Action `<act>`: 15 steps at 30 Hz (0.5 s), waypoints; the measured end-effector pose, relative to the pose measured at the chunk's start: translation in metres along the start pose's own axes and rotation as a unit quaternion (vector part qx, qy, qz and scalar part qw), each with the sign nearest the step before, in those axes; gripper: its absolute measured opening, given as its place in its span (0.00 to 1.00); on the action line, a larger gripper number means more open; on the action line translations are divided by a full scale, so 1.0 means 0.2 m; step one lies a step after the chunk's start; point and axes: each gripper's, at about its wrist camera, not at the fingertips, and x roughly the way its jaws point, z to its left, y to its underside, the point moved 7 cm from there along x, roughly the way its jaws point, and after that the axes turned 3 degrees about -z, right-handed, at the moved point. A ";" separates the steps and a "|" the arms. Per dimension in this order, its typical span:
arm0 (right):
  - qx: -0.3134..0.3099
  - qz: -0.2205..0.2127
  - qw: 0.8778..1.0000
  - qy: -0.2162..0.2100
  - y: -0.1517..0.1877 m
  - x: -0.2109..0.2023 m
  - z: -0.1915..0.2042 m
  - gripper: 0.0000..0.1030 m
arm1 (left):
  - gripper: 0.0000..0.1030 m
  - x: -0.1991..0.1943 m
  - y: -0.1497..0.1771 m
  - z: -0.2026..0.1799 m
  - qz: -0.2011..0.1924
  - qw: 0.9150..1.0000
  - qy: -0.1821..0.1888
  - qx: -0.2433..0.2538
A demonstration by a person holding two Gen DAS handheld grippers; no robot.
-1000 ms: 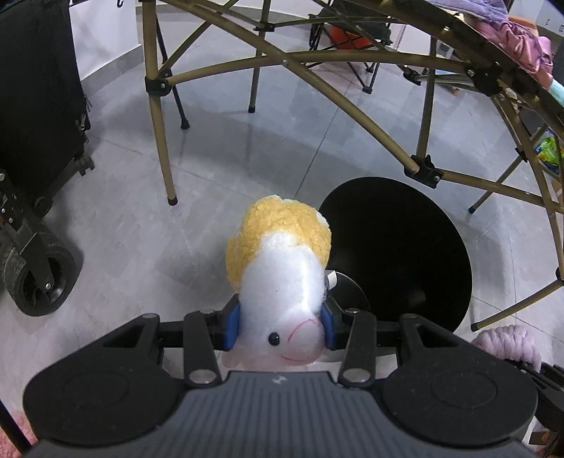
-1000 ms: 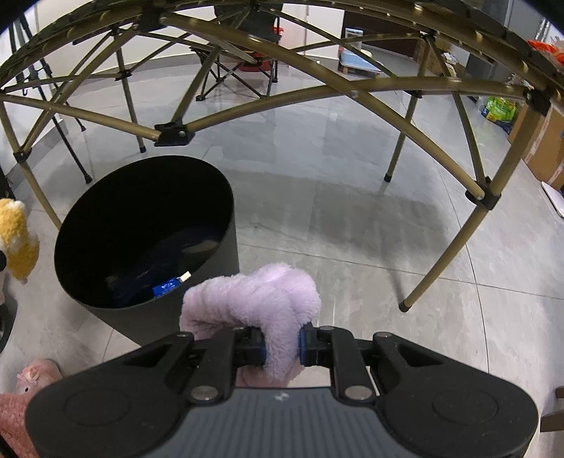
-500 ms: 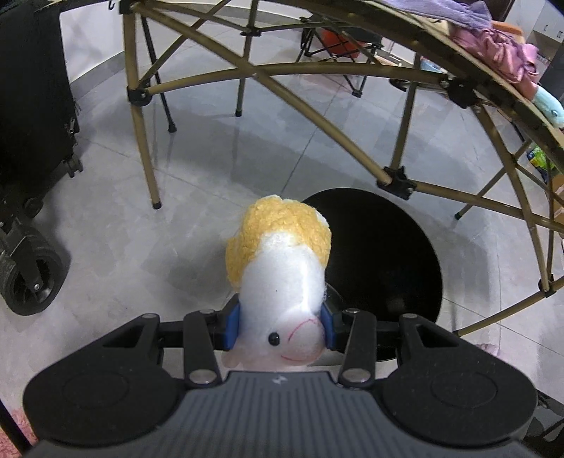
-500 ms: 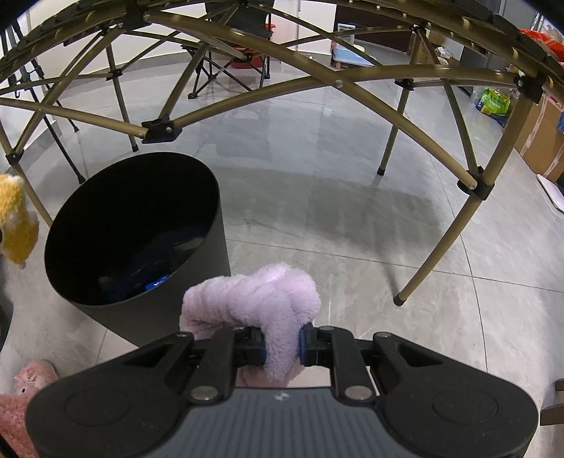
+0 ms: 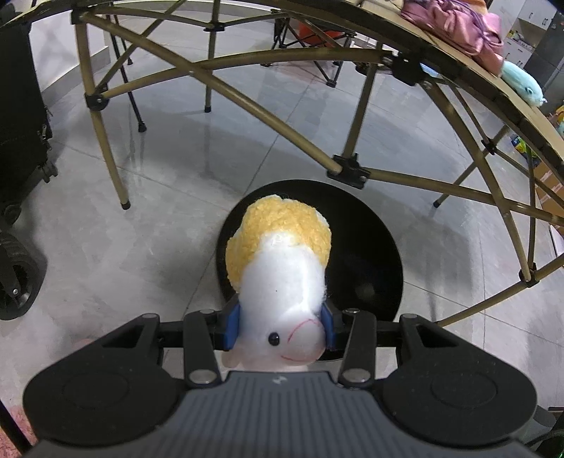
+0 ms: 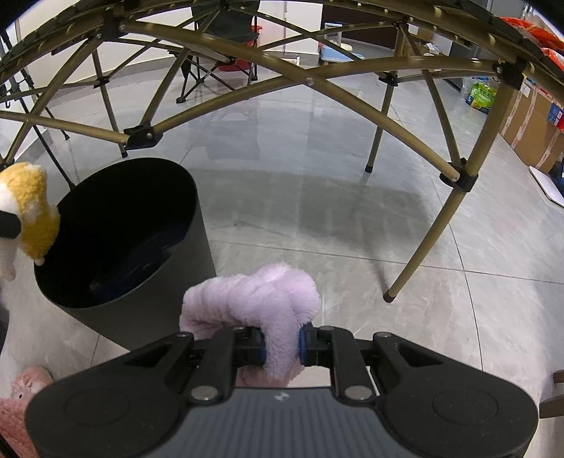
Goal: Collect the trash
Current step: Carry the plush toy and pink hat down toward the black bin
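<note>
My left gripper (image 5: 280, 329) is shut on a white plush toy with a yellow fleecy back (image 5: 282, 267), its face turned toward the camera. The toy hangs over the near edge of a round black bin (image 5: 366, 246) on the floor. In the right wrist view the same plush toy (image 6: 26, 211) shows at the left edge, over the black bin's (image 6: 141, 310) left rim. My right gripper (image 6: 282, 343) is shut on a lilac fluffy cloth (image 6: 253, 299), held just right of the bin. Something dark blue lies inside the bin.
A folding table's olive metal frame (image 5: 275, 121) arches over the bin, with legs (image 6: 423, 243) reaching the grey tiled floor. Pink clothes (image 5: 454, 21) lie on the tabletop. A black wheeled case (image 5: 21, 141) stands at left. A pink plush (image 6: 21, 391) lies on the floor.
My left gripper has carried the yellow and white plush toward the bin, so the toy now hangs over the bin's opening. The right gripper and the lilac cloth have hardly moved.
</note>
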 end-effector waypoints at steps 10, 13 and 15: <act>0.012 0.000 1.000 0.006 0.01 -0.01 -0.06 0.15 | 0.43 0.05 -0.01 -0.13 0.000 1.000 -0.008 0.012; 0.015 0.002 1.000 0.008 0.01 0.00 -0.07 0.15 | 0.43 0.08 -0.02 -0.17 0.000 1.000 -0.012 0.014; 0.017 0.003 1.000 0.008 0.01 0.00 -0.08 0.15 | 0.43 0.10 -0.03 -0.19 0.001 1.000 -0.017 0.016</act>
